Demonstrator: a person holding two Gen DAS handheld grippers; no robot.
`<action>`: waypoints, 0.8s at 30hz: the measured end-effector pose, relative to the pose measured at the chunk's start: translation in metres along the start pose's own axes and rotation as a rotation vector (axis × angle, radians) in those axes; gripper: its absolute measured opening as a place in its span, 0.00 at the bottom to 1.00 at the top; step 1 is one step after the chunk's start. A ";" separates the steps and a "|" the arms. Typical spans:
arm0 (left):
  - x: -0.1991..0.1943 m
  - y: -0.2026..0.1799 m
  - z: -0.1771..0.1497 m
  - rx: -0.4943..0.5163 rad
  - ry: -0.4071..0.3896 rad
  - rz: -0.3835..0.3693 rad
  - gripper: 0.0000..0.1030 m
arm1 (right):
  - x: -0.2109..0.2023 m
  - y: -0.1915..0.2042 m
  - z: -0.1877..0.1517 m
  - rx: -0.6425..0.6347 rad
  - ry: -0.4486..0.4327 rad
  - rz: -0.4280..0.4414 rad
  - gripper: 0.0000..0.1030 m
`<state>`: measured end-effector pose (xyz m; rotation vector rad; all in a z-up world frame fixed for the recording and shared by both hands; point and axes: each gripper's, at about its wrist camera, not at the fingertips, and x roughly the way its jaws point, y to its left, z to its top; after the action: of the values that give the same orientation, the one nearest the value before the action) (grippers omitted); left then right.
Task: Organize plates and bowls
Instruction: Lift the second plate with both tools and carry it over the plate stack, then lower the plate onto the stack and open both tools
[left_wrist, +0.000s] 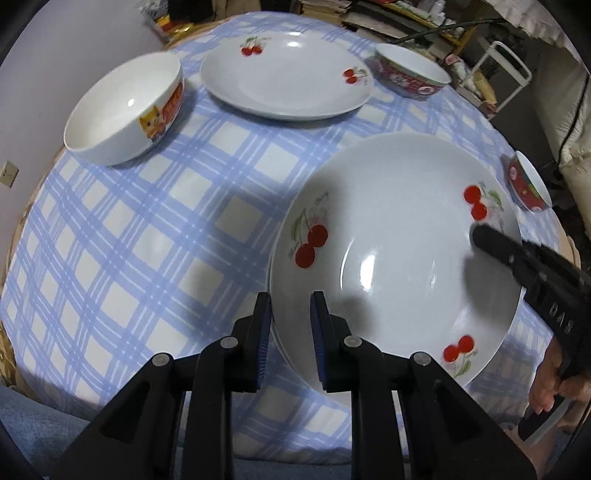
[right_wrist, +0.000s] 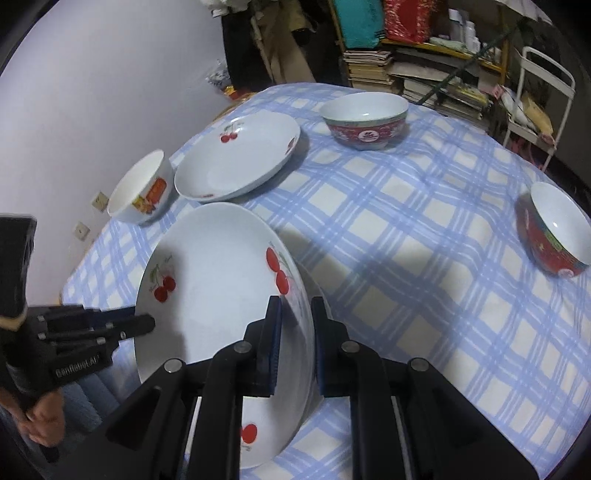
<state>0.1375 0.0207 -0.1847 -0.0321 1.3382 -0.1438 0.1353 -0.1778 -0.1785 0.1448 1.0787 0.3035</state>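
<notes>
A white cherry-print plate (left_wrist: 391, 236) is held between both grippers, just above the tablecloth; it also shows in the right wrist view (right_wrist: 214, 280). My left gripper (left_wrist: 291, 314) is shut on its left rim. My right gripper (right_wrist: 295, 317) is shut on its right rim and shows as a black finger in the left wrist view (left_wrist: 495, 243). A second cherry plate (left_wrist: 284, 74) lies at the far side. A white cat-print bowl (left_wrist: 125, 110) stands far left. Two red-patterned bowls stand at the far right (left_wrist: 410, 70) and the right edge (left_wrist: 528, 184).
The table has a blue-and-white checked cloth (left_wrist: 147, 240). A white wall (right_wrist: 92, 92) is on the left. Shelves of books (right_wrist: 424, 74) and a white metal rack (right_wrist: 543, 92) stand behind the table. The person's hand (left_wrist: 554, 380) grips the right tool's handle.
</notes>
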 end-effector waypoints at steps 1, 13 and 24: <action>0.005 0.003 0.001 -0.019 0.012 -0.001 0.19 | 0.003 0.001 -0.001 -0.006 0.009 -0.003 0.16; 0.017 0.001 0.003 -0.008 0.028 0.054 0.19 | 0.022 0.003 -0.010 -0.044 0.063 -0.030 0.15; 0.021 0.004 0.004 -0.037 0.053 0.039 0.19 | 0.015 0.015 -0.012 -0.144 0.031 -0.143 0.17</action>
<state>0.1466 0.0216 -0.2048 -0.0331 1.3934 -0.0872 0.1290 -0.1588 -0.1926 -0.0657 1.0882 0.2544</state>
